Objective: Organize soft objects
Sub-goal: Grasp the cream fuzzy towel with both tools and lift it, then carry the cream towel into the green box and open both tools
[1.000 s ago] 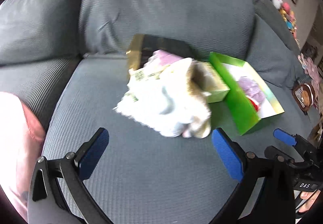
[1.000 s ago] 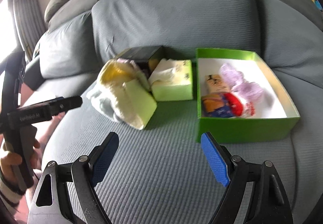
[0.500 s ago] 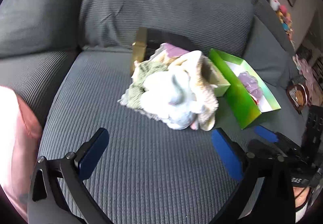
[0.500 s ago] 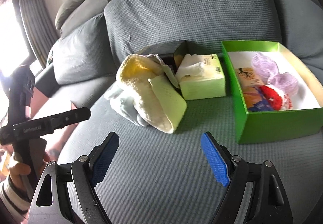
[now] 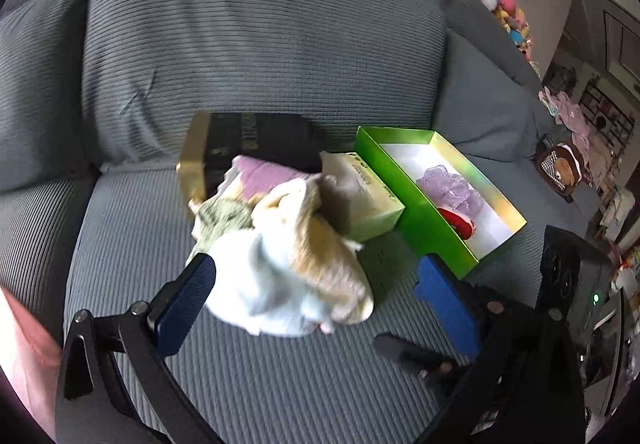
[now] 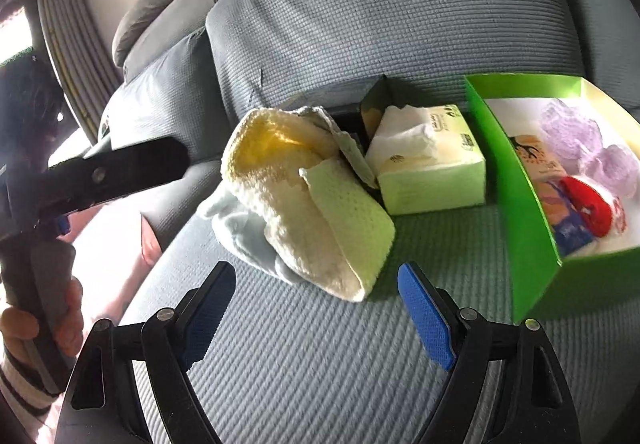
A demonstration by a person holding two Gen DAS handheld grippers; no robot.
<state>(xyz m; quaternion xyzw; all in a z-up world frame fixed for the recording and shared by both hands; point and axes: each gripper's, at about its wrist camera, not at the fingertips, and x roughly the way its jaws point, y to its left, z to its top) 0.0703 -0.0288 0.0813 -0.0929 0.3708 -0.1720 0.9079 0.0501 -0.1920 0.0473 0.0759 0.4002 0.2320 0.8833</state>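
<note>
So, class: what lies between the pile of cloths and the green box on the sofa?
The pale green tissue pack lies between the pile of cloths and the green box, shown best in the right wrist view.

Both wrist views look steeply down, close over the sofa seat [image 5: 120, 244]; shared: cloth pile [image 5: 288, 264] [image 6: 308, 203] at 12 o'clock, green box [image 5: 420, 211] [image 6: 520, 183] at 2 o'clock.

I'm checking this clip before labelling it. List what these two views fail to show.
- Dark box: its inside, hidden by the cloth pile in both views.
- Green box: near corner of its floor, left wrist view, behind its own wall.
- Printing on the tissue pack: too small, both views.
- Pile's cloth count: left wrist view, blurred.
</note>
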